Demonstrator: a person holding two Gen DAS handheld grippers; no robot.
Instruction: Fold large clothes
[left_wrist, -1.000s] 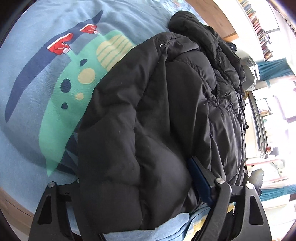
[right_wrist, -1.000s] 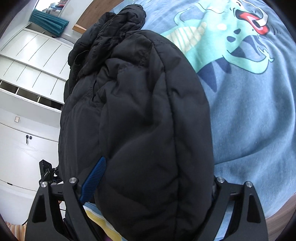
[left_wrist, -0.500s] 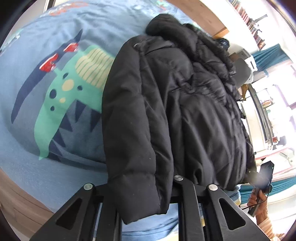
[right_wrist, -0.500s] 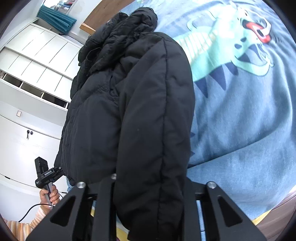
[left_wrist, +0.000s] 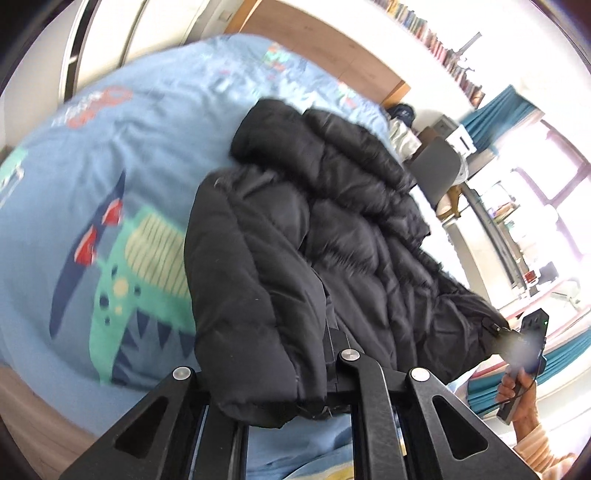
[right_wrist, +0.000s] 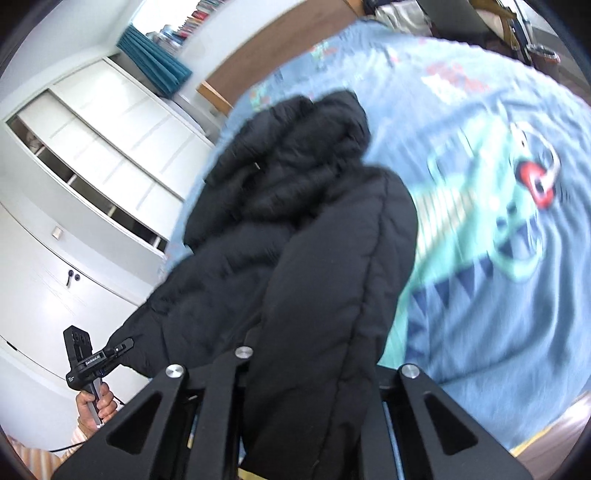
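Note:
A black puffer jacket (left_wrist: 332, 229) lies on a blue bed cover with a green dinosaur print (left_wrist: 122, 280). My left gripper (left_wrist: 280, 384) is shut on the jacket's near left edge and holds it lifted off the bed. My right gripper (right_wrist: 314, 373) is shut on the jacket's near right edge (right_wrist: 325, 295), also lifted. The jacket's hood end (right_wrist: 317, 122) still rests on the bed. Each gripper shows in the other's view, the right one (left_wrist: 524, 343) and the left one (right_wrist: 92, 362).
White wardrobe doors and drawers (right_wrist: 92, 184) stand left of the bed. A wooden headboard (left_wrist: 317, 40), a bookshelf, a chair (left_wrist: 439, 166), a desk and teal curtains (left_wrist: 495, 107) are beyond the bed. The bed's wooden edge (left_wrist: 33, 413) is near me.
Both grippers went from open around the jacket's edges to shut on them, then pulled back and up, raising the near end of the jacket off the bed.

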